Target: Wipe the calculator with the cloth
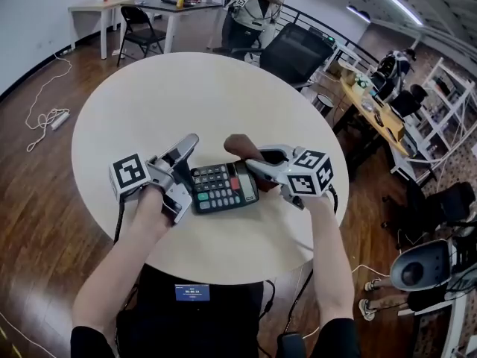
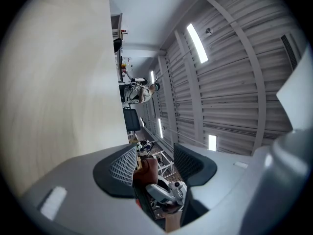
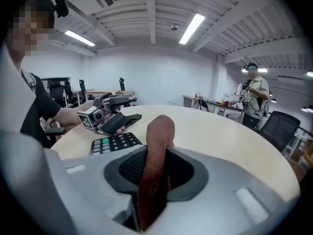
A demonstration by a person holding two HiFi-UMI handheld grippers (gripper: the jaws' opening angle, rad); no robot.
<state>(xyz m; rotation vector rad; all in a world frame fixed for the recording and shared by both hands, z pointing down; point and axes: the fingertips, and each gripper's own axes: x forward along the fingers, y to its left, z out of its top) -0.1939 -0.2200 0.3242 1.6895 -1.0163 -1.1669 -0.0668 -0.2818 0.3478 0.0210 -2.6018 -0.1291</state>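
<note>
The calculator (image 1: 220,187) lies keys up near the front edge of the round table (image 1: 186,88). It is clamped across its left end by the left gripper (image 1: 188,176). The right gripper (image 1: 257,159) is clenched on a brown cloth (image 1: 240,148) at the calculator's far right corner. Wiping is judged barely begun. Next, the cloth is to be lowered and drawn across the keys.

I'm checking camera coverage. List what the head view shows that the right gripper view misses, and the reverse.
Only the head view: the marker cube on the right gripper, the person's right forearm, the wooden floor with a white cable. Only the right gripper view: the ribbed pads of its fingers, closed on the brown cloth. Both: the cloth, the calculator held by the left gripper, the round table, a person standing at the back.
</note>
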